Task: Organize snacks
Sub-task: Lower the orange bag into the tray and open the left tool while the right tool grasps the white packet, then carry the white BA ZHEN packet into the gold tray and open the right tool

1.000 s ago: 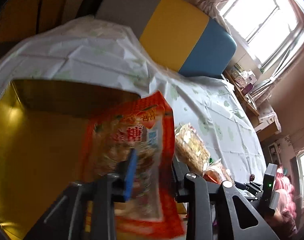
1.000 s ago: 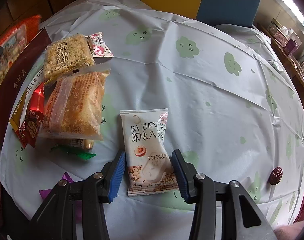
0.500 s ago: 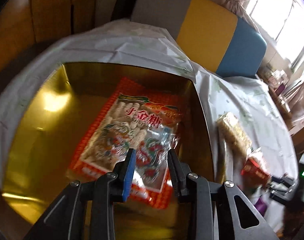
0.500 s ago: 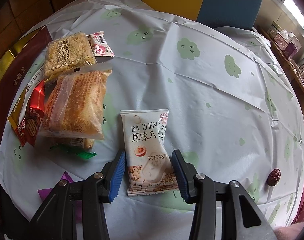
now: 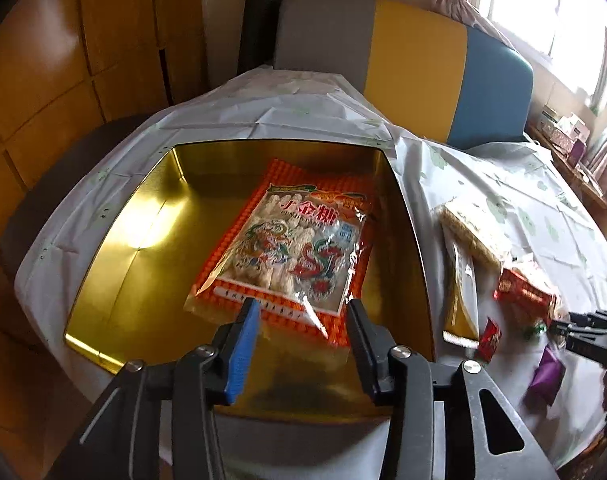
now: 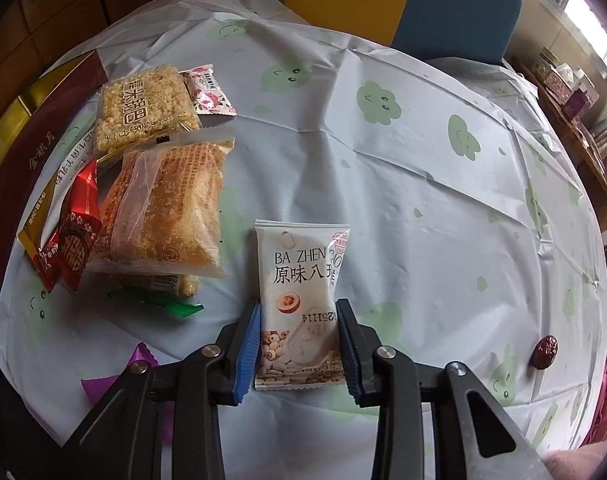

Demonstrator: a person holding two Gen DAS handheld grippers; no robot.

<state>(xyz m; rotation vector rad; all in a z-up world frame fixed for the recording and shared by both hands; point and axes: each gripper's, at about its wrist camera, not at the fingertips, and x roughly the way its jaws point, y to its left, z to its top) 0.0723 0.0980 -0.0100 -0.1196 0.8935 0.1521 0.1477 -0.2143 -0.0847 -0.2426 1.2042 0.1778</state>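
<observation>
The white snack packet [image 6: 299, 304] lies flat on the desk [image 6: 423, 160], its lower half between the fingers of the right tool [image 6: 298, 344]. The jaws have just been closing and now both pads touch the packet's edges, so the right tool is clenched on the packet, which is not yet lifted. To that tool's left sit the other loose snacks: an orange crumb-cake bag [image 6: 163, 212], a rice-cake pack [image 6: 143, 110], red candies [image 6: 73, 236]. A dried date [image 6: 544, 357] lies well off to its right.

Ahead of the left tool [image 5: 303, 328], the big orange-red bag [image 5: 291, 248] lies flat inside the gold tin [image 5: 115, 248]. The jaws have just been opening and are now released, nothing between them.

So one bag is stowed and the next pick is in hand. The next move probably calls for lifting the packet cleanly and carrying it left to the tin.
</observation>
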